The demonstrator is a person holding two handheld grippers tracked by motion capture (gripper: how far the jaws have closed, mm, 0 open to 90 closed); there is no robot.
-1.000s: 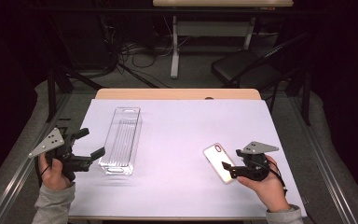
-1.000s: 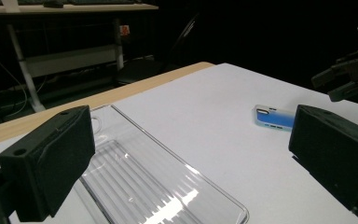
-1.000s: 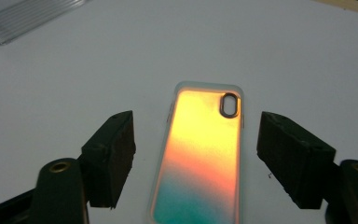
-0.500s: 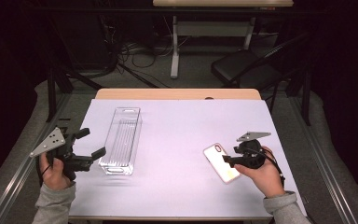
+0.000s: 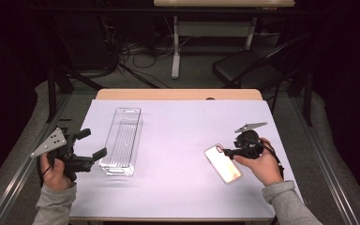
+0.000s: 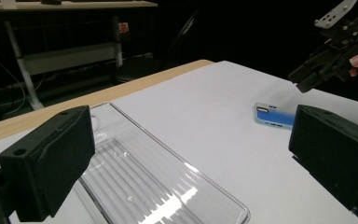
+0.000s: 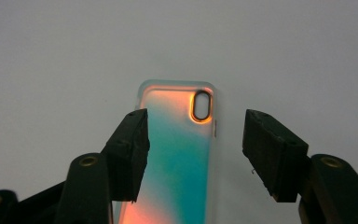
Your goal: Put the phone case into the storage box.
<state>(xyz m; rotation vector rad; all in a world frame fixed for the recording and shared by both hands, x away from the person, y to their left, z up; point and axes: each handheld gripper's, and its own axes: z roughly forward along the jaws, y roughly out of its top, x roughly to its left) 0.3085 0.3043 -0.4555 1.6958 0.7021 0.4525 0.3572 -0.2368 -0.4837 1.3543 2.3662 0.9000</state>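
1. Phone case (image 5: 223,164): flat on the white surface (image 5: 183,126), at its right side, camera cut-out toward the far end, well apart from the clear tray (image 5: 115,169) on the left.
2. Right hand-held gripper (image 5: 227,151): raised just above the case's far end, jaws half apart after closing a little just now, nothing between them, pads not pressing on anything.
3. Left hand-held gripper (image 5: 93,143): jaws spread wide, empty, parked beside the near end of the tray.
4. Likely handling: very light, a thin shell with springy walls, so probably easy to squash or bow under a hard squeeze. Glossy iridescent back, likely slippery against the pads. Not fragile, though prone to skating across the smooth surface if nudged.
5. Where to take hold: across the two long side edges near mid-length, pads low against the rims, not on the slick back. Hardly any height to catch while lying flat, so lifting one long edge first looks necessary.
6. Best avoided: the corner by the camera cut-out, the weakest part of the shell.
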